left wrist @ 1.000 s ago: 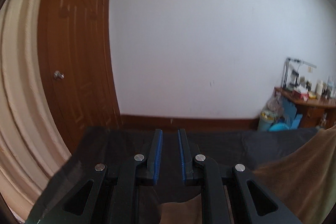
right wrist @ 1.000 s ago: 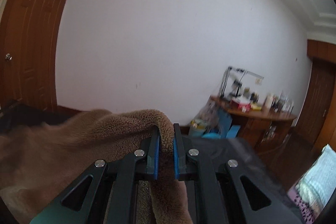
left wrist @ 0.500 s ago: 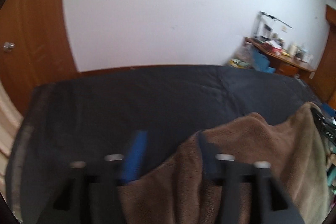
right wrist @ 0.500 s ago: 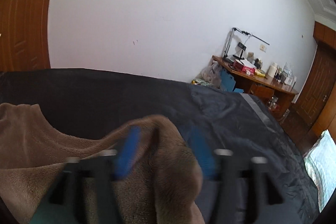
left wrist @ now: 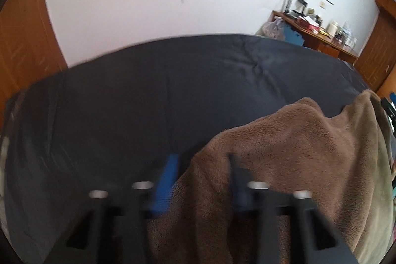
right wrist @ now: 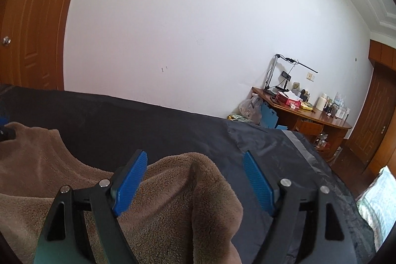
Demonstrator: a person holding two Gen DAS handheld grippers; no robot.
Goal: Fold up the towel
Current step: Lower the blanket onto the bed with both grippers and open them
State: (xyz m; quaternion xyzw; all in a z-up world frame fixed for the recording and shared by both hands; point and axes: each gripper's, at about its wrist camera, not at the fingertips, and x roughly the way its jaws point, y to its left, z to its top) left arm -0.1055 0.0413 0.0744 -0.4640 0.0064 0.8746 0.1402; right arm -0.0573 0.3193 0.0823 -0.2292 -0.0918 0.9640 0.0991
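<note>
Fluffy brown towel (right wrist: 178,189) is down on the dark-covered bed (right wrist: 173,125) now, no longer pinched up in the air. Right tool (right wrist: 195,180) gapes wide with a hump of cloth loose between its blue pads; left tool (left wrist: 200,180), blurry, is closing around its corner again, probably for the next fold.

dark bedspread (left wrist: 138,100) lies bare beyond the bunched towel (left wrist: 284,140) blocking the right.
</note>
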